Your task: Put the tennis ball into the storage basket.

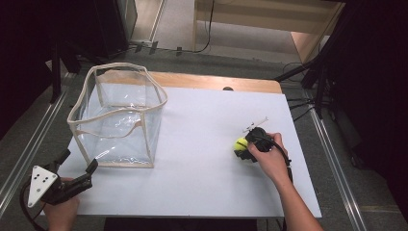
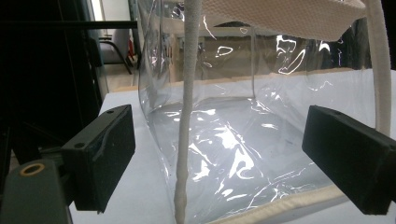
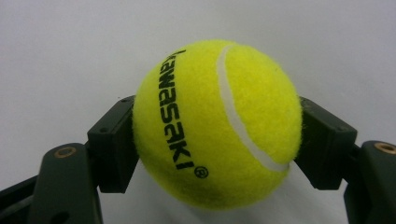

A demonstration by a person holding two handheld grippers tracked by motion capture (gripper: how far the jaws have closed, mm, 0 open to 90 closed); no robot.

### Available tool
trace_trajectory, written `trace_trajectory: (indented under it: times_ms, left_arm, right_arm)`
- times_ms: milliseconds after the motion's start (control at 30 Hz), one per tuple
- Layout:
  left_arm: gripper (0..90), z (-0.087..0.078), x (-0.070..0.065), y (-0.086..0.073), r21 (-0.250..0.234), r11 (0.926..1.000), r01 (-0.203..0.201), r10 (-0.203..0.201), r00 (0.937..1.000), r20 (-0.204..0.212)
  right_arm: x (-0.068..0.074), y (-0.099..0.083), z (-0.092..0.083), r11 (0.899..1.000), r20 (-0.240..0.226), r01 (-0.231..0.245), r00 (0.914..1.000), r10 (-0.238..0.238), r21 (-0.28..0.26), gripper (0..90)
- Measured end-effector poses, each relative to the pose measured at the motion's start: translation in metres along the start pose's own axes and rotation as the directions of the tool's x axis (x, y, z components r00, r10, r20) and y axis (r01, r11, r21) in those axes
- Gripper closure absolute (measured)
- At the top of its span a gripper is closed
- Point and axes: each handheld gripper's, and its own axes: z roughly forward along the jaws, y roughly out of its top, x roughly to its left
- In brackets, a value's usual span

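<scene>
the right gripper (image 1: 246, 143) sits toward the right side of the white table (image 1: 202, 144), its black jaws closed on a yellow tennis ball (image 1: 240, 143). in the right gripper view the tennis ball (image 3: 217, 123) is squeezed between the two pads, one on each side, with black "kawasaki" lettering and a white seam facing the camera and the white tabletop behind it. the person's right hand (image 1: 268, 159) wraps the gripper body from the near side.

the left gripper (image 1: 77, 168) is at the near left corner of the table, its jaws spread wide with nothing between the pads. it points at the clear plastic bag with cream fabric trim (image 1: 118, 115), which stands open on the far left of the table, well apart from the ball. in the left gripper view the bag's near corner seam (image 2: 187, 116) rises between the open jaws.
</scene>
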Motion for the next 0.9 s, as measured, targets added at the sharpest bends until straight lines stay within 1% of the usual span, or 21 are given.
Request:
trace_trajectory:
  times_ms: [100, 200, 233, 267, 433, 467, 500, 533, 600, 700, 800, 867, 900]
  left_arm:
    - [9.8, 0.000, 0.000, 0.000, 0.000, 1.0000, 0.000, 0.000, 1.0000, -0.001]
    - [9.8, 0.000, 0.000, 0.000, 0.000, 1.0000, 0.000, 0.000, 1.0000, 0.001]
    - [9.8, 0.000, 0.000, 0.000, -0.001, 1.0000, -0.001, 0.001, 1.0000, 0.000]
    - [9.8, 0.000, 0.000, 0.000, -0.001, 1.0000, -0.001, 0.001, 1.0000, 0.000]
    - [9.8, 0.000, 0.000, 0.000, -0.001, 1.0000, 0.001, -0.001, 1.0000, 0.000]
    - [9.8, 0.000, 0.000, 0.000, -0.001, 1.0000, 0.001, -0.001, 1.0000, 0.000]
    - [9.8, 0.000, 0.000, 0.000, -0.001, 1.0000, 0.000, 0.000, 1.0000, 0.000]
    - [9.8, 0.000, 0.000, 0.000, -0.001, 1.0000, 0.000, 0.000, 1.0000, 0.000]
    - [9.8, 0.000, 0.000, 0.000, -0.001, 1.0000, 0.001, -0.001, 1.0000, 0.001]
    - [9.8, 0.000, 0.000, 0.000, 0.000, 1.0000, 0.000, 0.000, 1.0000, 0.000]
    - [9.8, 0.000, 0.000, 0.000, -0.003, 1.0000, 0.001, -0.001, 1.0000, 0.002]
    - [9.8, 0.000, 0.001, 0.000, -0.002, 1.0000, 0.002, -0.002, 1.0000, 0.001]
    - [9.8, -0.001, 0.001, 0.000, -0.002, 1.0000, 0.007, -0.007, 1.0000, -0.001]
  right_arm:
    - [0.000, 0.001, -0.001, 1.000, -0.022, 0.003, 0.9998, -0.004, -0.009, 23.9]
    - [0.001, 0.003, -0.002, 1.000, -0.025, 0.004, 0.9997, -0.005, -0.016, 24.0]
    - [0.003, 0.005, -0.003, 1.000, -0.028, 0.017, 0.9995, -0.017, -0.020, 24.0]
    - [0.003, 0.005, -0.003, 1.000, -0.028, 0.017, 0.9995, -0.017, -0.020, 24.0]
    - [0.008, 0.010, -0.005, 0.999, -0.036, 0.018, 0.9992, -0.019, -0.026, 24.0]
    - [0.010, 0.012, -0.005, 0.999, -0.037, 0.025, 0.9990, -0.026, -0.024, 24.0]
    - [0.012, 0.015, -0.007, 0.999, -0.034, 0.036, 0.9988, -0.036, -0.020, 24.0]
    - [0.013, 0.017, -0.008, 0.999, -0.037, 0.043, 0.9984, -0.044, -0.030, 24.0]
    - [0.014, 0.018, -0.010, 0.999, -0.038, 0.036, 0.9986, -0.038, -0.029, 24.0]
    - [0.019, 0.027, -0.013, 0.998, -0.043, 0.051, 0.9977, -0.053, -0.047, 24.0]
    - [0.023, 0.030, -0.014, 0.998, -0.053, 0.049, 0.9973, -0.052, -0.051, 24.0]
    - [0.026, 0.035, -0.015, 0.996, -0.057, 0.067, 0.9959, -0.070, -0.051, 24.0]
    - [0.030, 0.040, -0.017, 0.995, -0.058, 0.081, 0.9947, -0.084, -0.061, 24.0]
